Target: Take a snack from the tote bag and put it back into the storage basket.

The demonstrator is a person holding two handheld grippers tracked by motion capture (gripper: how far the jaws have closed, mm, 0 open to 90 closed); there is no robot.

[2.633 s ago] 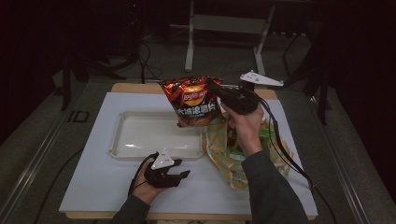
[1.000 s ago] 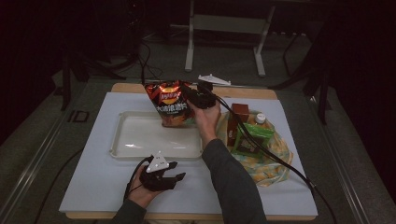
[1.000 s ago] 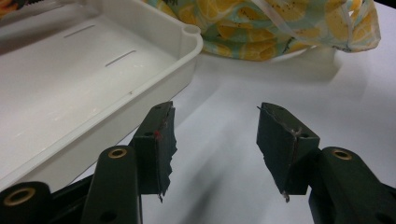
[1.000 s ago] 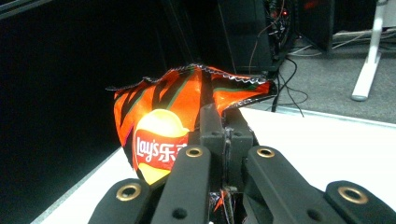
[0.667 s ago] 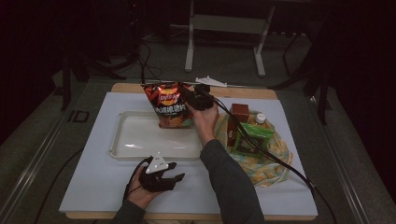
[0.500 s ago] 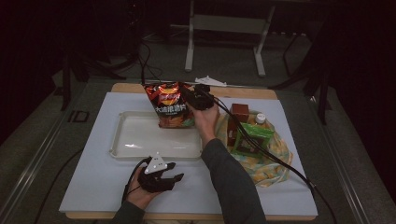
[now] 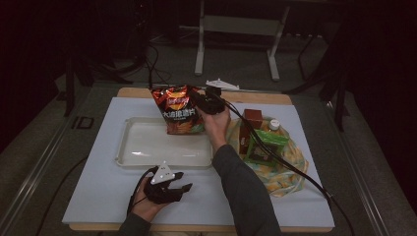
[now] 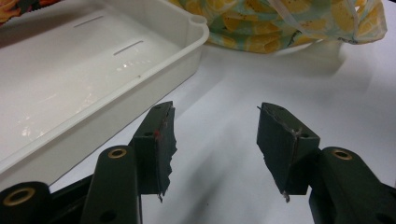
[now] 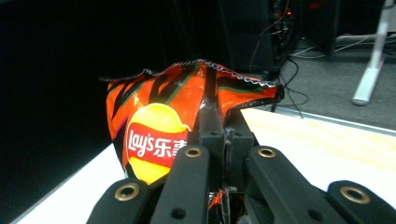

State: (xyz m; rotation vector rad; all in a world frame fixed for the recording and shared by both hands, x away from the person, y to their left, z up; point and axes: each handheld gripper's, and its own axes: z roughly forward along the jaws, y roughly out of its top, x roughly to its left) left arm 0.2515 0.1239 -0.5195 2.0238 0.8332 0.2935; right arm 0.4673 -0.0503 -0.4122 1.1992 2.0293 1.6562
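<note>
- Dark room, cables and a stand base at the top of the high view; white-topped bench (image 7: pixel 98 196) fills the centre.
- White plastic tray (image 7: pixel 142 147) lies centre-left on the bench, bare inside.
- Lay's chip bag (image 7: pixel 178 110), orange-red, held upright over the tray's far right corner, upper centre of the high view.
- Right tongs (image 7: pixel 202 102) are clamped tight on the bag's right side near the top; in the right gripper view the jaws meet on the crimped foil (image 9: pixel 205 93).
- Left tongs (image 7: pixel 181 183) rest on the bench, lower centre-left, just in front of the tray; jaws partly apart, nothing between them, pads (image 8: pixel 161 140) over bare bench.
- Lemon-print cloth bag (image 7: pixel 285 157) lies right of centre, holding a brown carton (image 7: pixel 253 119), a green packet (image 7: pixel 268 140) and a white-capped bottle (image 7: pixel 274 124).
</note>
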